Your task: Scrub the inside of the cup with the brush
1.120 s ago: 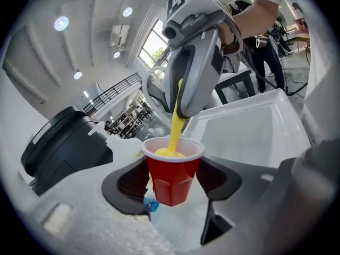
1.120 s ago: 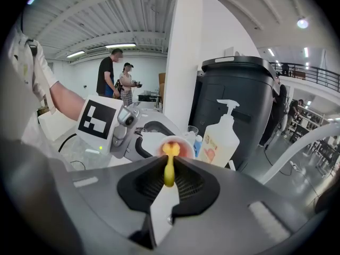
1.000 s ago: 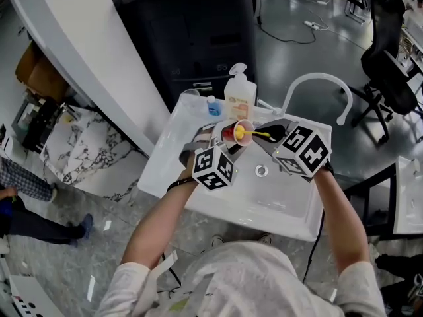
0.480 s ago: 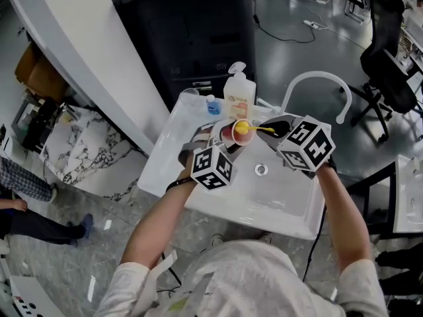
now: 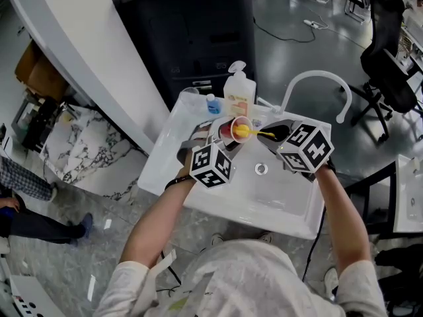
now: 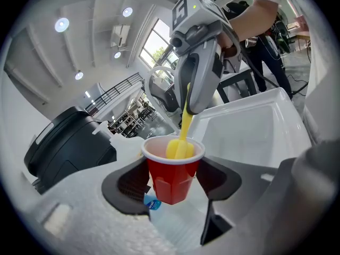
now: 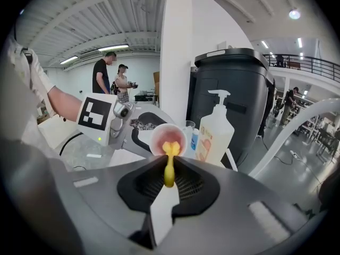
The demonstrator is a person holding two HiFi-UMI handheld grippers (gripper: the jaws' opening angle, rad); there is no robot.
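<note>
A red plastic cup [image 6: 174, 172] with a white rim is clamped between the black pads of my left gripper [image 6: 172, 179], held above the white sink [image 5: 277, 200]. In the head view the cup [image 5: 232, 131] tilts its mouth toward my right gripper [image 5: 274, 135]. That gripper is shut on the thin handle of a yellow brush [image 7: 169, 166]. The yellow brush head [image 6: 179, 149] sits inside the cup's mouth. From the right gripper view the brush head [image 7: 170, 148] shows against the cup's pink inside [image 7: 168, 138].
A soap pump bottle [image 5: 239, 95] and a small blue-capped bottle [image 5: 213, 105] stand on the sink's back rim. A white curved faucet [image 5: 316, 84] rises at the right. A black bin [image 5: 192, 32] stands behind the sink. People stand in the background of the right gripper view.
The right gripper and brush shifted slightly, up then a little back, with the brush head staying in the cup. The left gripper and cup rose a touch.
</note>
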